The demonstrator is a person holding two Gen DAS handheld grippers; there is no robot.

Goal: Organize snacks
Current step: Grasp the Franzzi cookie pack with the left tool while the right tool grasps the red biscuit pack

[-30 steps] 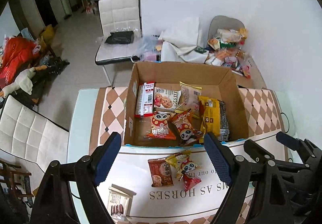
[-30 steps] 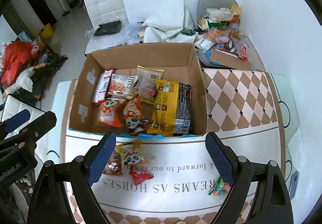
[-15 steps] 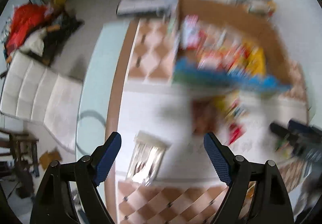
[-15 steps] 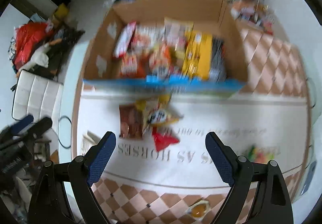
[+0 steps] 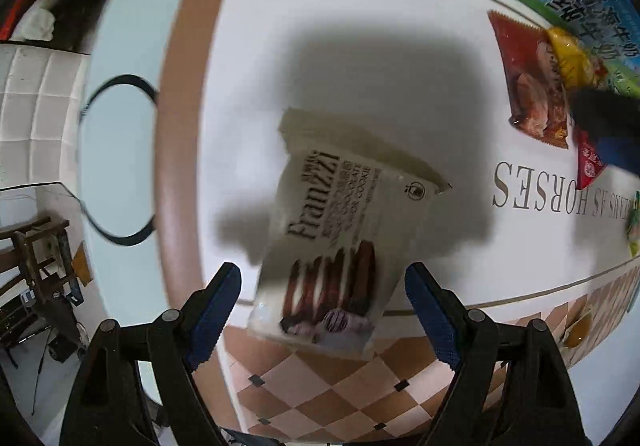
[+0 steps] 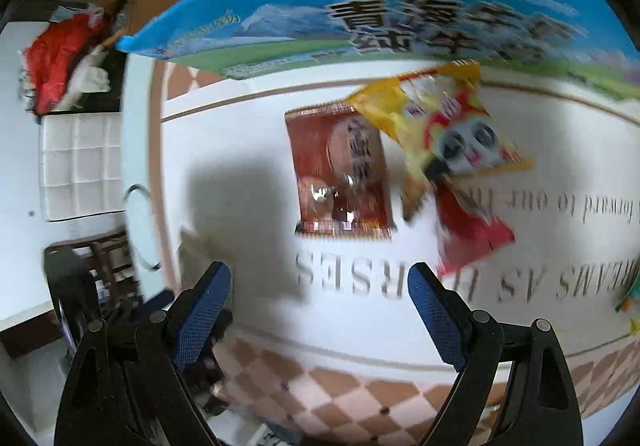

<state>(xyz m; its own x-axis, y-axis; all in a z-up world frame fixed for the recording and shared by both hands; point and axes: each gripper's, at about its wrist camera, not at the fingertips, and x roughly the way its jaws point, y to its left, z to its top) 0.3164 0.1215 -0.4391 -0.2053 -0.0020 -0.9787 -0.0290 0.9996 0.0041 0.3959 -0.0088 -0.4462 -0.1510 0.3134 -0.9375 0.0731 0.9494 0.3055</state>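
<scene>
The left gripper [image 5: 322,308], with blue ribbed pads on black fingers, points steeply down at the desk [image 5: 360,45] with its jaws spread wide and nothing pinched. A cream-white cookie packet printed with dark lettering and brown sandwich biscuits [image 5: 336,234] lies flat on the desk's white cloth, its lower end reaching in between the two pads without touching either; its upper end runs away from the gripper toward the middle of the cloth. The right gripper [image 6: 319,304] likewise stands open over the white cloth and grips nothing. Ahead of it, apart from its pads, lies a reddish-brown flat snack sachet [image 6: 340,173], and just to the right of that a yellow snack bag with a panda face [image 6: 444,125] overlaps a small red wrapper [image 6: 472,238]. Beyond these stands the cardboard box with a blue and green printed front [image 6: 360,9], holding more snacks. The brown sachet also shows at the right edge of the left wrist view, close to the box.
</scene>
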